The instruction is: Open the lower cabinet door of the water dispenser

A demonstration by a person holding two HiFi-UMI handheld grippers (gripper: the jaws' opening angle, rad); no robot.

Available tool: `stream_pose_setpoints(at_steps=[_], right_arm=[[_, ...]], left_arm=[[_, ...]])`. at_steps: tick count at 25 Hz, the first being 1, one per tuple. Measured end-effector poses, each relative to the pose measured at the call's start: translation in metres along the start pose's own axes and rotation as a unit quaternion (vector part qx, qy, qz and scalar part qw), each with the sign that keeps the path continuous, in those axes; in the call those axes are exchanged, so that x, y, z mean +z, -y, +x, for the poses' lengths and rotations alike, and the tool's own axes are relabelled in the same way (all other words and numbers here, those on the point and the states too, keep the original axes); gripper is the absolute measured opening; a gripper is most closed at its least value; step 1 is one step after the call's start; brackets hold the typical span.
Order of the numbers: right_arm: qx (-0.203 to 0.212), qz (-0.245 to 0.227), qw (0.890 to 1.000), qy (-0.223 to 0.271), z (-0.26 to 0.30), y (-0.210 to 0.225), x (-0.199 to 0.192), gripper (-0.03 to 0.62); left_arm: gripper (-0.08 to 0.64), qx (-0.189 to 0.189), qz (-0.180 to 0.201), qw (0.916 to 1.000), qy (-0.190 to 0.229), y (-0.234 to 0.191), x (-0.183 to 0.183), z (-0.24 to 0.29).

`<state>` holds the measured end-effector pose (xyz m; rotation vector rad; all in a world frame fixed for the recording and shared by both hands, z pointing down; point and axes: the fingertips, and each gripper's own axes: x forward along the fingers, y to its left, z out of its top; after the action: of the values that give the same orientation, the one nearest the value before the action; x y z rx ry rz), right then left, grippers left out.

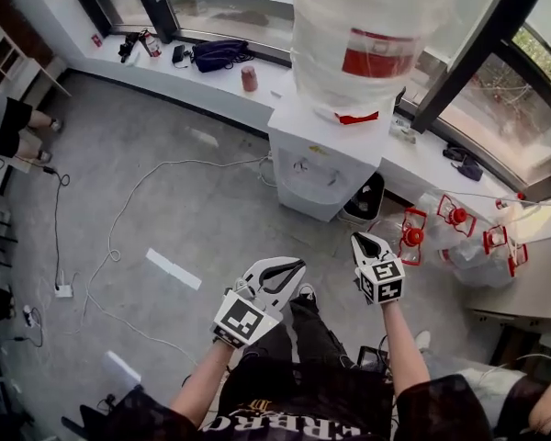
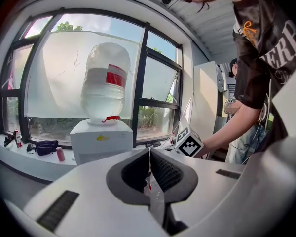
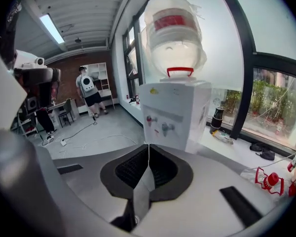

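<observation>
Head view has the water dispenser (image 1: 317, 168) standing against the window ledge with a big bottle (image 1: 367, 35) on top; both grippers hang well short of it, out in front of the person. The left gripper (image 1: 292, 266) has its jaws pressed together on nothing; the right gripper (image 1: 363, 241) is the same, jaws together and empty. The lower cabinet door (image 1: 305, 200) sits on the front face below the taps (image 3: 160, 125) and looks closed to me; can't make out a handle or which edge swings. So I'd call this just the approach. The right gripper is nearer, so I'd use that one; spread the jaws early, come in low, find the door's free edge and pinch it; then pull in an arc, not straight back, so the dispenser doesn't rock with that bottle up top.
</observation>
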<state>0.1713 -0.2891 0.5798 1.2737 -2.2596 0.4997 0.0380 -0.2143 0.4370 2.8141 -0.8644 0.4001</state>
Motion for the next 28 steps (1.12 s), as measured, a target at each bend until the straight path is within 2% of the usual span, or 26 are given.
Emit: stream_pose_setpoints(at_steps=[4, 9, 14, 18, 21, 25, 28], right_arm=[[-0.006, 0.018, 1.0, -0.017, 0.041, 0.027, -0.044, 0.035], [0.001, 0.001, 0.999, -0.043, 0.108, 0.045, -0.107, 0.111], [-0.007, 0.005, 0.998, -0.063, 0.178, 0.073, -0.167, 0.19], [-0.017, 0.014, 0.997, -0.079, 0.23, 0.097, -0.205, 0.21], [-0.027, 0.023, 0.996, -0.087, 0.261, 0.114, -0.228, 0.222], [-0.041, 0.061, 0.994, -0.082, 0.298, 0.135, -0.25, 0.239], [-0.043, 0.054, 0.994, -0.088, 0.317, 0.145, -0.261, 0.249]], left_arm=[[0.014, -0.015, 0.007, 0.9998, -0.015, -0.005, -0.037, 0.032], [0.014, -0.029, 0.024, 0.9991, -0.02, -0.024, -0.095, 0.069], [0.014, -0.025, 0.026, 0.9992, -0.018, -0.054, -0.159, 0.098], [0.014, -0.019, 0.025, 0.9993, -0.023, -0.084, -0.21, 0.118], [0.014, -0.023, 0.026, 0.9992, -0.023, -0.098, -0.24, 0.131], [0.014, -0.037, 0.036, 0.9984, -0.024, -0.108, -0.268, 0.149], [0.014, -0.043, 0.039, 0.9981, -0.02, -0.109, -0.28, 0.16]])
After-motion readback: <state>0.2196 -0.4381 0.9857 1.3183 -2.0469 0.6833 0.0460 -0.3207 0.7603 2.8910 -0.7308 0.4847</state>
